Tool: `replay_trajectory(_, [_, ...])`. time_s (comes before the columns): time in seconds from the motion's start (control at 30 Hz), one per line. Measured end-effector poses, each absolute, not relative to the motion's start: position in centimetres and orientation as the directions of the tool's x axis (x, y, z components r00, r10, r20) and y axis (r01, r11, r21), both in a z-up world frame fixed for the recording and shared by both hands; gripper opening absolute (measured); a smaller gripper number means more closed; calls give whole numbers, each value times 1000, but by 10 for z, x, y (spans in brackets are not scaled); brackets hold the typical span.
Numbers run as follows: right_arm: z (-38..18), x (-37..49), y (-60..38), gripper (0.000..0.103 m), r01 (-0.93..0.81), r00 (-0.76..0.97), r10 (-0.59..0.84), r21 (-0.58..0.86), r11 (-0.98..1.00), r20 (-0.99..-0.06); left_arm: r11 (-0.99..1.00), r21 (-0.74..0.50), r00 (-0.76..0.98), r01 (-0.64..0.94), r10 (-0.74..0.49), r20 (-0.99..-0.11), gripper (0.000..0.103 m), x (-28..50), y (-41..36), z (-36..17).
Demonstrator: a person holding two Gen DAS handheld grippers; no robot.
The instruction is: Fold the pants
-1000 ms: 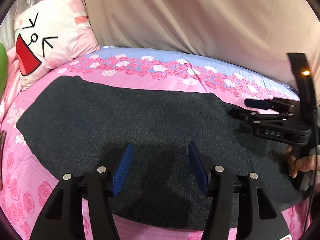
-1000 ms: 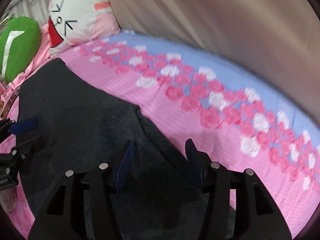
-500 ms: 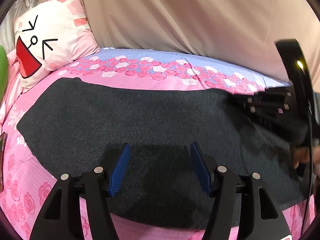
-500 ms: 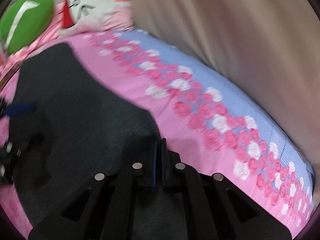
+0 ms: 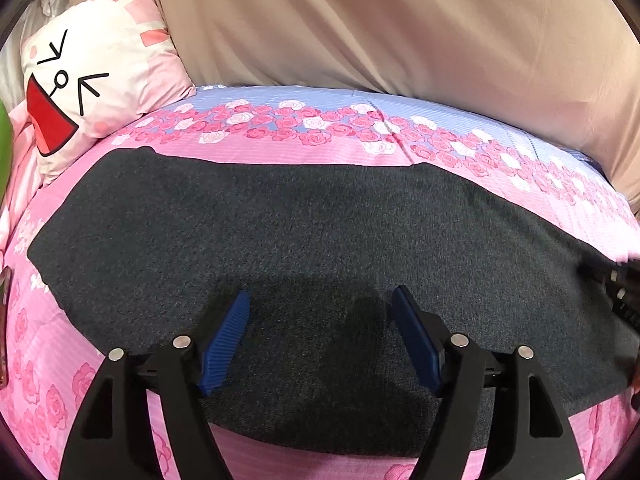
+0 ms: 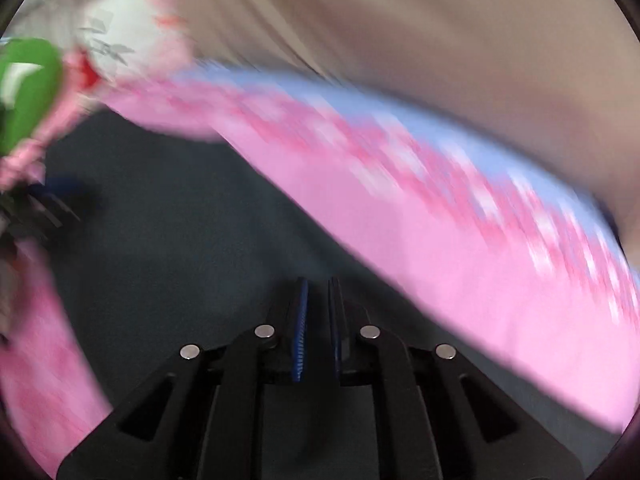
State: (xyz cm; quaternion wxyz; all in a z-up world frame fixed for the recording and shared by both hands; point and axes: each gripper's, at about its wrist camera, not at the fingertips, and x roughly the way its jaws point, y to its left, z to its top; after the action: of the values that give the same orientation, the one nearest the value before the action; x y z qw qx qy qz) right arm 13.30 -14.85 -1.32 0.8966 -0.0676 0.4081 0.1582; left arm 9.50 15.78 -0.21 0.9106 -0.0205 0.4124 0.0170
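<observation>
You are working in a bedroom at home. Ahead of the left gripper [image 5: 320, 340] a bed spreads wide, made up with a pink bedsheet [image 5: 280, 152] printed with a band of roses and edged in pale blue on its far side. To the tool's far left, a white cartoon-face pillow [image 5: 92, 80] with a red open mouth leans at the head of the bed, and a green cushion [image 6: 28, 88] sits just beside it in the right wrist view, which is blurred. Beyond the bed, a beige curtain [image 5: 400, 28] hangs in soft folds. Dark grey pants [image 5: 312, 240] lie flat on the sheet under the tool.
</observation>
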Motion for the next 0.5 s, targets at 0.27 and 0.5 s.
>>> replay_trajectory(0.27, [17,41,-339,40,93,739,-16,78,993,-674,991,53,727,-125,128,-675,75,68,147,10])
replay_trajectory(0.5, [-6,48,-389,39,70,679,15,86,994,-734,986,77,748,-145,160,-644,84,51,121,15])
